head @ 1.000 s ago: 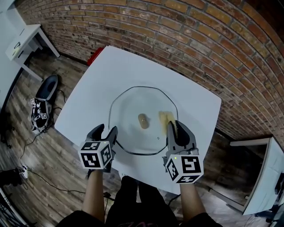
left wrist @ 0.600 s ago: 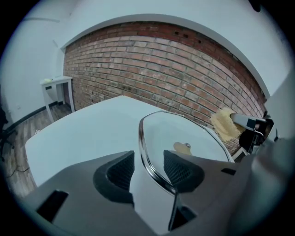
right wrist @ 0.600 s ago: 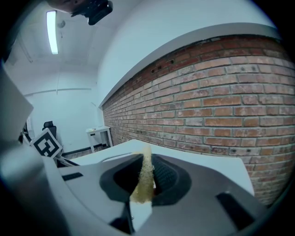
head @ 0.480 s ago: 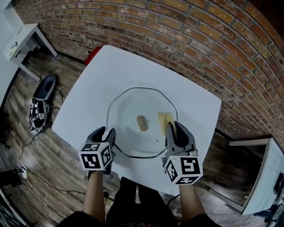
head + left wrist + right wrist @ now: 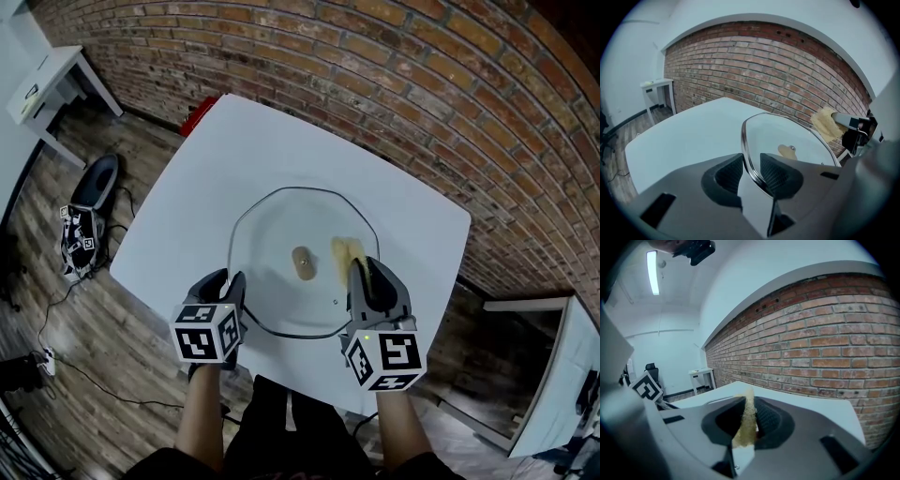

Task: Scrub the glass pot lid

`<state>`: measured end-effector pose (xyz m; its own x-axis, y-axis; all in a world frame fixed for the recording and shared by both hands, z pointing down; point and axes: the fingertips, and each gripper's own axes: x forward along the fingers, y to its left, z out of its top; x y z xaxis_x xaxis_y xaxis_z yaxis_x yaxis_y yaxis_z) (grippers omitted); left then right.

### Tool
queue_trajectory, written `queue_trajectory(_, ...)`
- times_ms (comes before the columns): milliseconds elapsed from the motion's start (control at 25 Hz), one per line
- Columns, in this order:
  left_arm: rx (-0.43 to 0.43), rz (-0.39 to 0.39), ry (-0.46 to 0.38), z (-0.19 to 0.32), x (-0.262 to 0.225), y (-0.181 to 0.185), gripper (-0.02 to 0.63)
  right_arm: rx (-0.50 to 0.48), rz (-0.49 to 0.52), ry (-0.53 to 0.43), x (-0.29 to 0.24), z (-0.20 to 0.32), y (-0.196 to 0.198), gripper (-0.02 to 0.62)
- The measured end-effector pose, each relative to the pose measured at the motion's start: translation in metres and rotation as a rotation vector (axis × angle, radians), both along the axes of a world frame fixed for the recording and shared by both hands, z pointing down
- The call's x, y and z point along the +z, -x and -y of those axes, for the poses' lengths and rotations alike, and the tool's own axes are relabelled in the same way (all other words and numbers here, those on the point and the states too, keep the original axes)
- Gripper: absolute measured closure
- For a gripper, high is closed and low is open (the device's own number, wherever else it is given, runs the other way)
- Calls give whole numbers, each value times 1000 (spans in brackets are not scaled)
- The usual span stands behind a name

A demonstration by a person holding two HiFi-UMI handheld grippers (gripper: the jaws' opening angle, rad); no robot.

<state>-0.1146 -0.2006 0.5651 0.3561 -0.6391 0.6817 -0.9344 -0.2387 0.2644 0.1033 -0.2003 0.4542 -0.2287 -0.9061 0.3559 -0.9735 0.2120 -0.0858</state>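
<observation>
The glass pot lid (image 5: pixel 298 220) lies flat on the white table (image 5: pixel 244 150), its wooden knob (image 5: pixel 302 260) at the centre. My left gripper (image 5: pixel 228 286) is at the lid's near-left edge. In the left gripper view its jaws (image 5: pixel 751 172) are closing with the lid's metal rim (image 5: pixel 748 154) between the pads, and a little room still shows beside the rim. My right gripper (image 5: pixel 364 272) is shut on a yellow sponge (image 5: pixel 343 251) held over the lid's right side. The sponge (image 5: pixel 746 420) stands pinched between that gripper's pads (image 5: pixel 749 416).
A brick wall runs behind the table. A red object (image 5: pixel 199 117) sits at the table's far left corner. On the wooden floor to the left are a dark seat (image 5: pixel 97 187), a marker-covered object (image 5: pixel 82 242) and a white desk (image 5: pixel 56 80).
The left gripper's jaws have narrowed around the lid's rim. Both grippers stay almost where they were; the view has shifted slightly.
</observation>
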Motion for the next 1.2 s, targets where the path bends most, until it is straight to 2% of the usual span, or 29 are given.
queue_trajectory(200,2,-5,5,1,1,-1,491,-42,27,-14,-4,12,27,538)
queue_trajectory(400,2,-7,7,0,0,-1,492,-115,68,-13,-9,30,75,538)
queue_trajectory(600,1,-14,5,1,0,0,492,-214,109,43,-1,45,132,538)
queue_trajectory(760,3,-18,7,0,0,-1,492,-271,103,85,11,48,163,538)
queue_trajectory(1200,7,-12,10,-1,-1,2,494,-271,35,203,59,57,167,538)
